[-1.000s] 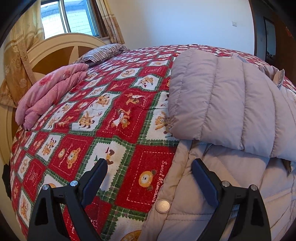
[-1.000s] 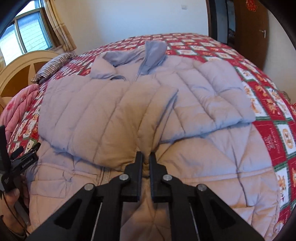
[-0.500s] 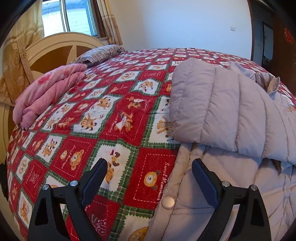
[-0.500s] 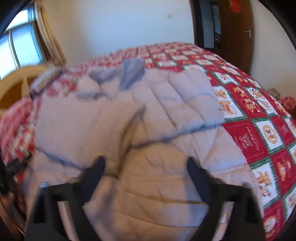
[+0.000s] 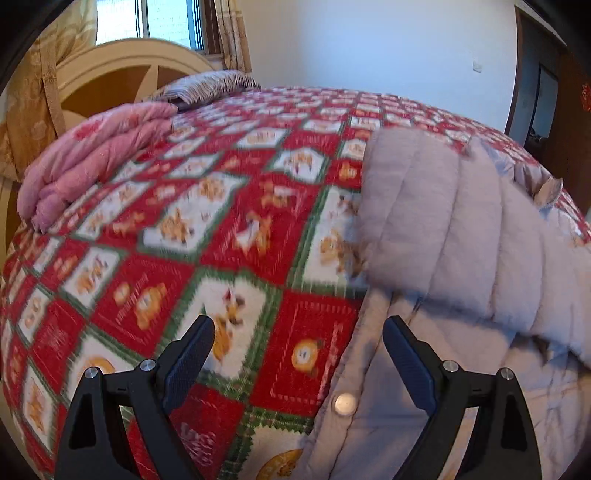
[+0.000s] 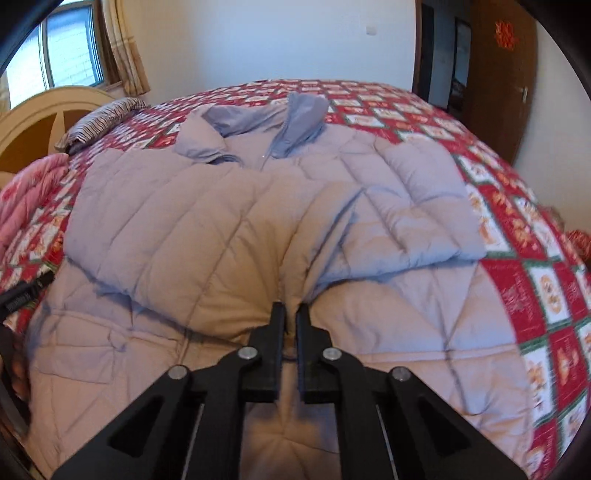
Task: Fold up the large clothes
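Left wrist view: the left gripper (image 5: 298,349) hovers with its jaws spread wide and nothing between the pads; below the gap lie the red, green and white patterned bedspread (image 5: 207,236) and the left edge of the quilted jacket (image 5: 436,229), where a round metal snap (image 5: 344,403) shows on the hem just inside the right-hand finger. The jacket is pale grey-lilac and lies flat on the bed, occupying the right part of this view, with one padded sleeve folded across its body. Further back on the left rest a folded pink quilt (image 5: 85,162) and a striped pillow (image 5: 207,86), both against a cream curved headboard (image 5: 122,70); a window (image 5: 162,18) with gold curtains stands behind it. Right wrist view: the right gripper (image 6: 290,314) has its jaws brought together to a narrow slit, the tips sitting at the lower edge of the folded sleeve (image 6: 177,236); whether any fabric is pinched between the pads cannot be told. From this side the jacket spans most of the bed, collar (image 6: 295,114) toward the far wall, both sleeves folded inward over the chest, the lower body spreading toward the camera. A dark wooden door (image 6: 498,74) stands at the far right. This view is slightly blurred.
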Available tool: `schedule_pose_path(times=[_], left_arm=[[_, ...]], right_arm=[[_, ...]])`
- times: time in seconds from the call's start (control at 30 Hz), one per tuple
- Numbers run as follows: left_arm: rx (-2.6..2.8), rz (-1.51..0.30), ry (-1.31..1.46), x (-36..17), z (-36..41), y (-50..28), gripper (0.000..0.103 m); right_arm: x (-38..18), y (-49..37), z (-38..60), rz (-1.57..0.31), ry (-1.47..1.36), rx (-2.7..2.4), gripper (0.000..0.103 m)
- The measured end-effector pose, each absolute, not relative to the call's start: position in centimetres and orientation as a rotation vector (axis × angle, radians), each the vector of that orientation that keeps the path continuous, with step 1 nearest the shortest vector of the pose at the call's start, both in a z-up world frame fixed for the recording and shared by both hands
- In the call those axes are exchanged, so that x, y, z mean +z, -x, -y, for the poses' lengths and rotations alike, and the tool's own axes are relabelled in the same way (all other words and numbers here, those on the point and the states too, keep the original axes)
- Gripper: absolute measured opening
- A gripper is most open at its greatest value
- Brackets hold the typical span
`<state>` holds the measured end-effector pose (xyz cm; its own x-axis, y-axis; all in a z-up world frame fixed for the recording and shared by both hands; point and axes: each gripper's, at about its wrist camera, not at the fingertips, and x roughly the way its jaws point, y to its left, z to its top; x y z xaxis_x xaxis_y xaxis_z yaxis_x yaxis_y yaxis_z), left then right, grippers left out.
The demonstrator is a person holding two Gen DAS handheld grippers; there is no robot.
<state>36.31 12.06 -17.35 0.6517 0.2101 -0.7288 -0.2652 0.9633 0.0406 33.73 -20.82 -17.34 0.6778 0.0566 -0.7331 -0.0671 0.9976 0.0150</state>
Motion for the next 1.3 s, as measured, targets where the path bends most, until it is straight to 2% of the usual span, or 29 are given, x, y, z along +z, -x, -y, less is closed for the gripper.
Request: schedule_pose_path(times=[0.1,0.13,0.2,0.37,0.4,0.43,0.5,0.6,0.7,0.97,1.3], left_arm=[[0.246,-0.738,0.044,-13.8,-11.2,-37.1,0.093],[0.237,-0.717,0.043,-12.8,-11.0,-37.5,0.093],[0.208,-0.677,0.043,-11.0,-10.1,-39.3,0.093],[0.199,-0.649,0.024,-11.1,-8.2,-45.3,0.093],[0.209,-0.667,0.03,-11.7,-8.0,-46.7,0.093],[0.205,-0.701,0.046,-12.6,-7.6,-48.0,0.093],[0.176,-0.763,0.064,-14.2,-6.4,-49.5,0.093],[0.145,-0.825,0.013,-17.2,-3.7,-50.5,0.093],[0.165,-0.824,-0.086,-19.8,-1.4,-50.4,0.094],[0.162,-0.832,-0.026,-21.0,-2.0,-50.7,0.102],[0.176,-0.837,-0.048,-21.4,-1.8,-50.8,0.102]], right_arm=[[-16.3,-33.8,22.1,-0.821,0.008,-0.007,0.009],[-15.9,-33.7,22.5,-0.811,-0.002,-0.027,0.019],[-14.7,-33.6,23.1,-0.785,-0.042,-0.06,0.026],[-11.9,-35.1,20.6,-0.695,-0.121,0.048,0.027],[-11.7,-35.8,19.4,-0.676,-0.117,0.086,0.033],[-11.8,-36.6,18.6,-0.675,-0.111,0.107,0.046],[-12.9,-38.8,17.2,-0.71,-0.099,0.119,0.054],[-15.6,-41.5,17.0,-0.787,-0.073,0.111,0.054],[-17.8,-42.3,18.0,-0.821,-0.045,0.073,0.046],[-19.9,-41.6,18.9,-0.795,-0.01,0.059,0.045],[-20.5,-41.7,18.7,-0.792,0.003,0.042,0.045]])
